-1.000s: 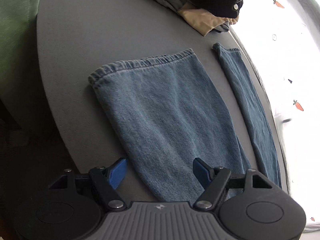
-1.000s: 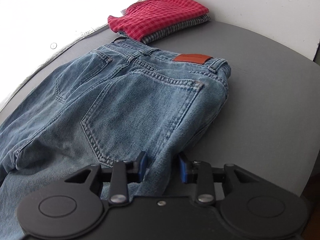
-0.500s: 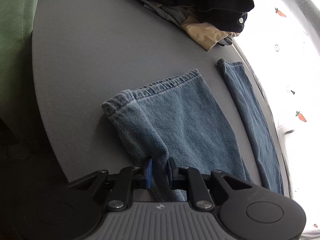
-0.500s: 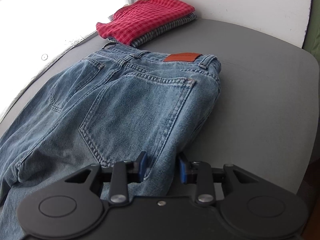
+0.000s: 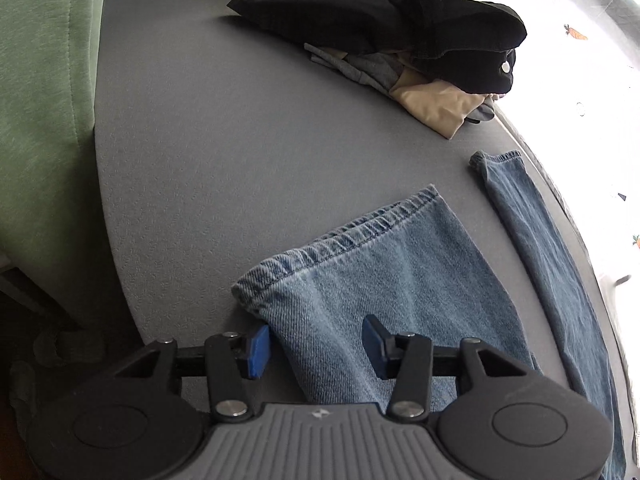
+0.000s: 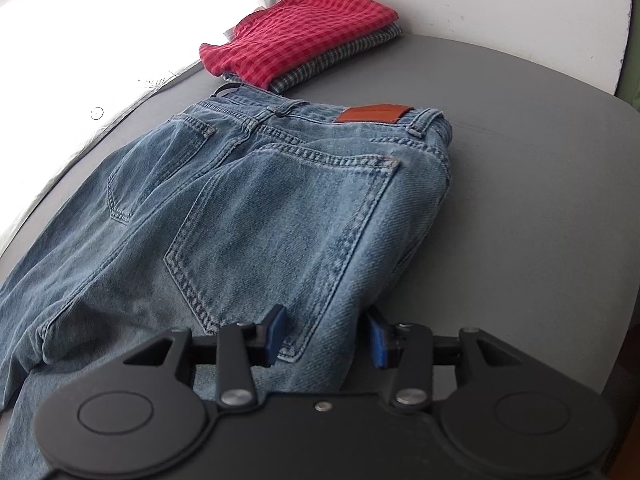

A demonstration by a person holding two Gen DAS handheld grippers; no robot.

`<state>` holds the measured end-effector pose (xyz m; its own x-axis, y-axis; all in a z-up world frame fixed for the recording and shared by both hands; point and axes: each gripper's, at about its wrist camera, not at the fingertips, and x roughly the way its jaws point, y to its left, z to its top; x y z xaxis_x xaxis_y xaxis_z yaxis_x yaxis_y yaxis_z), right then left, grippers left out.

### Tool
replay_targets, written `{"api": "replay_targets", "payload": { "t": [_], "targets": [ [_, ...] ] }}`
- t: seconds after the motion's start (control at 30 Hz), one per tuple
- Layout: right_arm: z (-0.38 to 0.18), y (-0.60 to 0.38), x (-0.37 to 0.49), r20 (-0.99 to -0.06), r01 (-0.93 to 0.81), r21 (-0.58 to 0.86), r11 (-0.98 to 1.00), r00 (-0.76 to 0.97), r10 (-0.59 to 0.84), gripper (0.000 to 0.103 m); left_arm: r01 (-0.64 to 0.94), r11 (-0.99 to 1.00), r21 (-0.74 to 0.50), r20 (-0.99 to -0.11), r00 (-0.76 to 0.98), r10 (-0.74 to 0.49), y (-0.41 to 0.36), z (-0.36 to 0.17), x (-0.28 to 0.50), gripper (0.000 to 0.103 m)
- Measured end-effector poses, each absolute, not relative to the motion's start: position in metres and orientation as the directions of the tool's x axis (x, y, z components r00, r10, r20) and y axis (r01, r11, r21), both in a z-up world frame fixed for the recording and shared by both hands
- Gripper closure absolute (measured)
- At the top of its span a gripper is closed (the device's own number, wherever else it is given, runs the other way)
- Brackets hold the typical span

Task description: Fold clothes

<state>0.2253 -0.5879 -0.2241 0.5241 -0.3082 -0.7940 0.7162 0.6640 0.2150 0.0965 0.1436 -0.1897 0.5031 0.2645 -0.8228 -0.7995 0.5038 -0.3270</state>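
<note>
A pair of blue jeans lies back side up on the grey table. In the left wrist view, the near leg (image 5: 400, 280) has its hem edge bunched by my left gripper (image 5: 316, 346), whose jaws stand open around the leg's edge. The other leg (image 5: 540, 256) lies at the right. In the right wrist view, the seat with pockets and brown label (image 6: 288, 200) shows. My right gripper (image 6: 326, 334) holds the jeans' side edge between its partly parted jaws.
A heap of black, grey and beige clothes (image 5: 400, 28) lies at the far end of the table (image 5: 220, 140). A green chair (image 5: 40, 100) stands left. Folded red checked and dark plaid shirts (image 6: 304, 48) are stacked beyond the waistband, near the white wall.
My left gripper shut on the near leg's edge half a second ago and has since opened. It moved toward the hem, which stays bunched. The right gripper's jaws have parted a little.
</note>
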Motion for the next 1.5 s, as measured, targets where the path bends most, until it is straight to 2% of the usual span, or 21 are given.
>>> {"api": "replay_targets", "payload": {
  "t": [0.03,0.07,0.1,0.13,0.2,0.27,0.37,0.63,0.77,1.1,1.33,1.5],
  "targets": [
    [-0.224,-0.588,0.227,-0.796,0.720,0.217,0.660,0.522,-0.307,0.054,-0.803,0.518,-0.295,-0.826,0.487,0.284,0.141,-0.189,0.101,0.060],
    [-0.223,-0.588,0.228,-0.798,0.723,0.220,0.655,0.519,-0.305,0.053,-0.805,0.532,-0.261,-0.829,0.470,0.304,0.138,-0.189,0.106,0.079],
    [-0.223,-0.588,0.229,-0.801,0.727,0.216,0.652,0.514,-0.308,0.053,-0.808,0.545,-0.226,-0.830,0.452,0.326,0.134,-0.188,0.110,0.091],
    [-0.222,-0.588,0.230,-0.802,0.731,0.203,0.651,0.506,-0.317,0.055,-0.811,0.548,-0.205,-0.832,0.439,0.340,0.132,-0.187,0.113,0.091],
    [-0.221,-0.587,0.231,-0.803,0.735,0.182,0.653,0.495,-0.332,0.072,-0.824,0.522,-0.218,-0.833,0.436,0.341,0.132,-0.184,0.113,0.096],
    [-0.215,-0.588,0.226,-0.794,0.730,0.199,0.654,0.511,-0.329,0.087,-0.838,0.484,-0.253,-0.832,0.444,0.334,0.135,-0.178,0.111,0.097],
    [-0.201,-0.589,0.217,-0.781,0.731,0.233,0.641,0.533,-0.325,0.093,-0.838,0.444,-0.316,-0.800,0.487,0.349,0.134,-0.158,0.105,0.098],
    [-0.142,-0.584,0.200,-0.689,0.682,0.346,0.645,0.651,-0.319,0.095,-0.764,0.438,-0.473,-0.678,0.634,0.373,0.122,-0.081,0.114,0.099],
    [-0.110,-0.584,0.201,-0.632,0.653,0.376,0.658,0.700,-0.333,0.095,-0.718,0.495,-0.490,-0.608,0.688,0.396,0.115,-0.041,0.131,0.099],
    [-0.098,-0.582,0.261,-0.620,0.628,0.301,0.718,0.701,-0.353,0.095,-0.708,0.539,-0.456,-0.601,0.692,0.401,0.114,-0.045,0.206,0.099],
    [-0.083,-0.582,0.358,-0.578,0.578,0.268,0.771,0.737,-0.352,0.095,-0.665,0.571,-0.482,-0.554,0.736,0.389,0.124,-0.039,0.314,0.099],
    [-0.087,-0.583,0.447,-0.612,0.595,0.237,0.768,0.705,-0.358,0.095,-0.663,0.603,-0.444,-0.595,0.721,0.354,0.130,-0.058,0.430,0.099]
  ]
}}
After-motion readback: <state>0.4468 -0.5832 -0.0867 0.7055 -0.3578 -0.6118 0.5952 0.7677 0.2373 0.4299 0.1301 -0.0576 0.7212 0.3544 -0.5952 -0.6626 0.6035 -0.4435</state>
